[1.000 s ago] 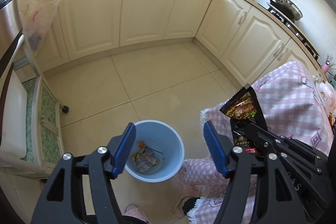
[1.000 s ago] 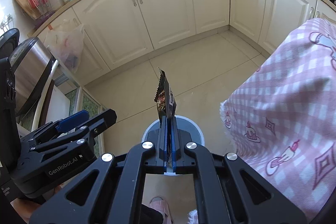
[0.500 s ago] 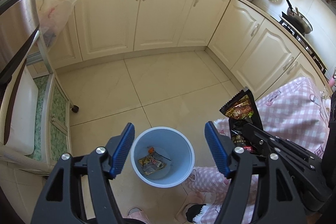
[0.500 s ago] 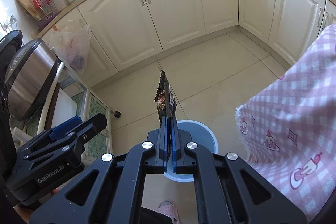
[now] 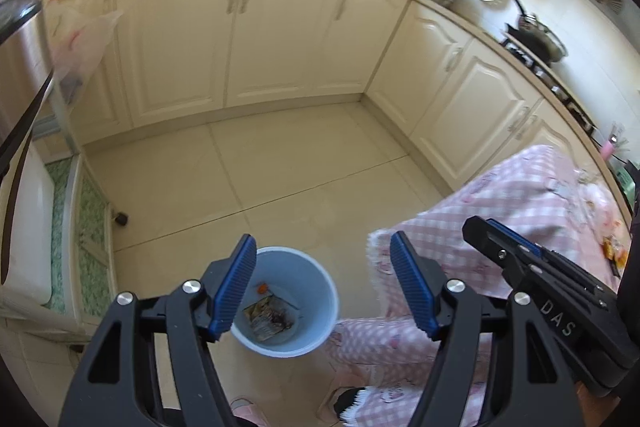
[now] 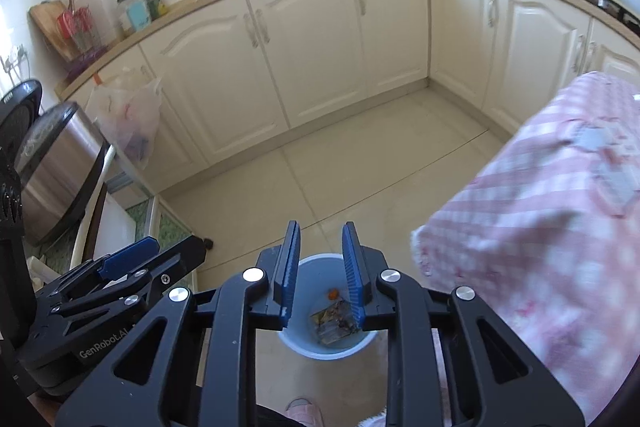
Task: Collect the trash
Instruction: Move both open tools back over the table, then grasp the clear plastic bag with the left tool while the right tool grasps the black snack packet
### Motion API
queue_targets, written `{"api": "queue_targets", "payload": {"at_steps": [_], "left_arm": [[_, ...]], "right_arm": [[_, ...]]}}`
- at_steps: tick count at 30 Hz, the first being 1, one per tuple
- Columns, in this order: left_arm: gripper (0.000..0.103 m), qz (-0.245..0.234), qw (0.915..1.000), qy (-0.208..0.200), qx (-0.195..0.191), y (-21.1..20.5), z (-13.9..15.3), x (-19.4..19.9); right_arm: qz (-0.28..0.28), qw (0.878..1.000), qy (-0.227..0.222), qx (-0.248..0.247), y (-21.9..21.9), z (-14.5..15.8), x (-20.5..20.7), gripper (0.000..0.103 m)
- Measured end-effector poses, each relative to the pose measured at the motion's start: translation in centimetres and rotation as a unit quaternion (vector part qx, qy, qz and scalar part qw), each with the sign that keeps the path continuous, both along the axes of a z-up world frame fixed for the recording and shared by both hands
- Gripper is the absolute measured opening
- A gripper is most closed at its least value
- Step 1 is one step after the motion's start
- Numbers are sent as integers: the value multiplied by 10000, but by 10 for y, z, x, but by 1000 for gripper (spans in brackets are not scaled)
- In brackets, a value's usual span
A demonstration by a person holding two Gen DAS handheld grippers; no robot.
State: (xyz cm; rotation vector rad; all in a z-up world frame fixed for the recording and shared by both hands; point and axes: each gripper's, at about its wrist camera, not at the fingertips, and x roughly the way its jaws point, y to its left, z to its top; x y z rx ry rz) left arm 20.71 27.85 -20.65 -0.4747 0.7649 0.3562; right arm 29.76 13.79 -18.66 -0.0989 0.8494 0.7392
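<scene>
Wrappers point(image 5: 271, 319), crumpled, 2 or so, lie in 1 blue bin point(image 5: 320, 279); left tongs point(image 5: 323, 289) wide open, right tongs point(image 6: 319, 277) partly open, both empty.

Left gripper point(image 5: 323, 283): matte black angular frame, ribbed blue pads point(image 5: 236, 285), round silver screws point(image 5: 191, 285) at ten and two o'clock; right gripper point(image 6: 320, 277): same black frame, blue ribbed pads, silver screws; white "GenRobot.AI" lettering point(image 6: 103, 343) on the left one's side, "DAS" point(image 5: 558, 317) on the right's.
</scene>
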Motion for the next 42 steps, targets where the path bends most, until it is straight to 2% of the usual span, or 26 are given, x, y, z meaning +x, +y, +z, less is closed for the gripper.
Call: {"api": "queue_targets", "payload": {"at_steps": [3,9,15,18,22,25,29,37,38,39,42], "left_arm": [[68,-232,9997,-119,29,-24,14,6],[68,-934,9947,-400,163,-97,48,24],[68,-1776,9819,-612,243,-180,75,49],[68,-2213,9726,-648,289,-224,83,66],[68,-2536,9645,-664,332,-265,88,89],[68,-2600,9621,-716,401,-283,89,107],[68,-2634,9598,-696,674,-303,89,137],[67,-2638,9614,-533,575,-311,77,191],[65,-2641,9615,-498,576,-313,75,197],[56,-2654,9614,-447,571,-315,73,203],[39,-2750,9595,-372,477,-318,69,218]], "right_arm": [[-218,9996,-190,71,-34,18,-2,22],[-746,9955,-542,230,-107,52,-3,26],[-1455,9850,-890,270,-204,76,0,31],[-1845,9778,-972,211,-248,79,6,34],[-2318,9682,-935,132,-302,75,23,35],[-2530,9632,-900,102,-330,73,34,38],[-2660,9600,-874,65,-353,69,49,39],[-3094,9471,-843,-122,-394,60,75,54],[-3128,9465,-788,-135,-398,59,82,55],[-3140,9464,-748,-133,-400,58,85,58],[-3227,9439,-675,-188,-405,55,98,71]]}}
